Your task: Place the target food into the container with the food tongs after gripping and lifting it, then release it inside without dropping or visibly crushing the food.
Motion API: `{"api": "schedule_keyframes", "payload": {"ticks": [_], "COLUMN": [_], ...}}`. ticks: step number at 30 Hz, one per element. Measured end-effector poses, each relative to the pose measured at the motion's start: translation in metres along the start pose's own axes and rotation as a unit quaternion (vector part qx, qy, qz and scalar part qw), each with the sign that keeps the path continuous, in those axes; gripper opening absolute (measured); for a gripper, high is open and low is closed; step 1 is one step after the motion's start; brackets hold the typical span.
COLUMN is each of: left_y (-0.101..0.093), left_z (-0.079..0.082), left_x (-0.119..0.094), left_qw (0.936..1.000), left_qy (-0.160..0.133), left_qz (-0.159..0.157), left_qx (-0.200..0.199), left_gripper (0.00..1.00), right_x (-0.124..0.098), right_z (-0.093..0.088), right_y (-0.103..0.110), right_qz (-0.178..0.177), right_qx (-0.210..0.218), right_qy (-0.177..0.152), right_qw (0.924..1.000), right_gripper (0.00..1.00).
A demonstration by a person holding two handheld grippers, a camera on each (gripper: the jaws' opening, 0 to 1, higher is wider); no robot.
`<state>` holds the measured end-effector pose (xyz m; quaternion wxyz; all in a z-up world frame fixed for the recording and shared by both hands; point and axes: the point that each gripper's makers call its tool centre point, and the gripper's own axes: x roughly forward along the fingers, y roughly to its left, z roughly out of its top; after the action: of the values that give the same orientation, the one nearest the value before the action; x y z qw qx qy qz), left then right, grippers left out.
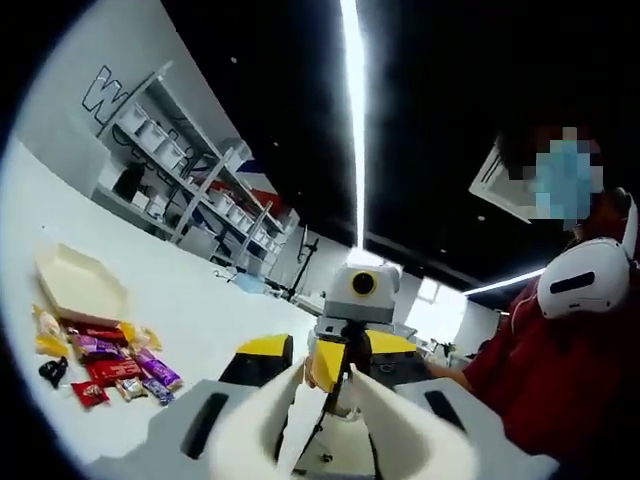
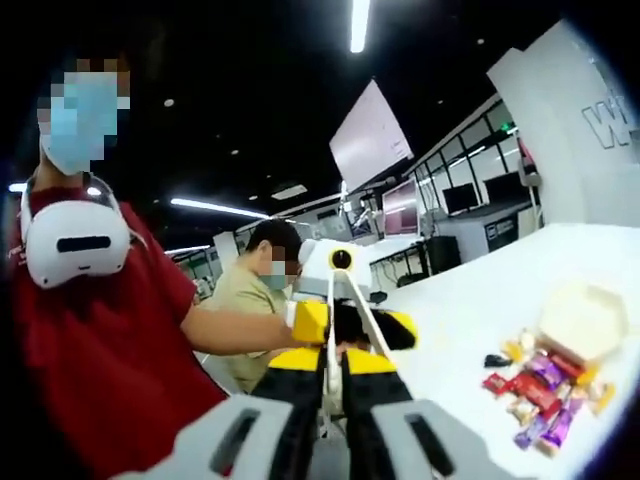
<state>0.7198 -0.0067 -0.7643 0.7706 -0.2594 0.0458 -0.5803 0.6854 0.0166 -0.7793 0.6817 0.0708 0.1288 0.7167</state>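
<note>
In the left gripper view, the left gripper (image 1: 325, 405) rises from the bottom edge with its two pale jaws standing apart, and nothing is between them. Just beyond its tips is the right gripper (image 1: 345, 350), with yellow and black jaws, pointing back toward the camera. Past it, a person in a red top (image 1: 560, 370) stands at the side of the white table (image 1: 200, 300).

On the table, well apart from the left gripper, lies a pile of wrapped snacks (image 1: 110, 365) in red, purple and yellow wrappers. Just behind this pile, touching its far edge, is a pale hexagonal container (image 1: 78, 283), tilted in this view. Farther behind the table stand metal shelves (image 1: 190, 180) with white boxes.

In the right gripper view, the right gripper (image 2: 335, 385) has its jaws close together on thin metal food tongs (image 2: 345, 300), which run forward between them. The left gripper (image 2: 345, 325) faces it right behind the tongs. The same wrapped snacks (image 2: 540, 395) lie on the table (image 2: 470, 310), beside the right gripper and apart from it, and the container (image 2: 583, 320) sits at the far side of the pile. A person in red (image 2: 100, 340) is near, and another person (image 2: 255, 300) sits farther back.
</note>
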Motion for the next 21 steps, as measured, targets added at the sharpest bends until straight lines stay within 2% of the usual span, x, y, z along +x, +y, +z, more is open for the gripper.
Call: {"api": "schedule_keyframes", "payload": {"ticks": [2,5,7,9,11,13,14,15,17,20,21], "left_y": [0.001,0.012,0.026,0.034,0.042,0.054,0.06,0.06,0.07,0.089,0.097], "left_z": [0.003,0.014,0.017,0.016,0.013,0.014,0.011,0.009,0.008,0.008,0.006], "left_x": [-0.001,-0.005,-0.011,-0.016,-0.02,-0.023,-0.025,-0.024,-0.026,-0.033,-0.037], "left_qw": [1.0,0.9991,0.9965,0.9959,0.9957,0.9916,0.9892,0.9898,0.9876,0.9767,0.9734], "left_qy": [-0.004,-0.023,-0.026,-0.021,-0.017,-0.019,-0.012,-0.011,-0.013,-0.007,0.001], "left_qz": [0.005,0.028,0.059,0.076,0.088,0.113,0.129,0.128,0.145,0.189,0.204], "left_qx": [0.007,0.02,0.053,0.044,0.024,0.059,0.068,0.062,0.058,0.102,0.105], "left_gripper": [0.25,0.25,0.25,0.25,0.25,0.25,0.25,0.25,0.25,0.24,0.24], "right_x": [-0.004,-0.015,-0.027,-0.037,-0.054,-0.063,-0.066,-0.07,-0.075,-0.08,-0.08], "right_z": [0.002,0.004,0.002,-0.006,-0.015,-0.019,-0.022,-0.029,-0.036,-0.058,-0.065], "right_y": [-0.005,-0.016,-0.029,-0.04,-0.064,-0.076,-0.079,-0.082,-0.089,-0.104,-0.105], "right_qz": [-0.01,-0.032,-0.066,-0.1,-0.174,-0.216,-0.231,-0.244,-0.275,-0.314,-0.322], "right_qx": [0.003,0.011,0.018,0.021,-0.008,-0.023,-0.029,-0.033,-0.04,-0.037,-0.039], "right_qy": [-0.007,-0.024,-0.044,-0.045,-0.065,-0.081,-0.078,-0.067,-0.056,-0.016,-0.003], "right_qw": [0.9999,0.9991,0.9967,0.9938,0.9826,0.9727,0.9694,0.9667,0.9591,0.9484,0.946], "right_gripper": [0.05,0.12,0.17,0.22,0.28,0.35,0.37,0.4,0.48,0.7,0.76]}}
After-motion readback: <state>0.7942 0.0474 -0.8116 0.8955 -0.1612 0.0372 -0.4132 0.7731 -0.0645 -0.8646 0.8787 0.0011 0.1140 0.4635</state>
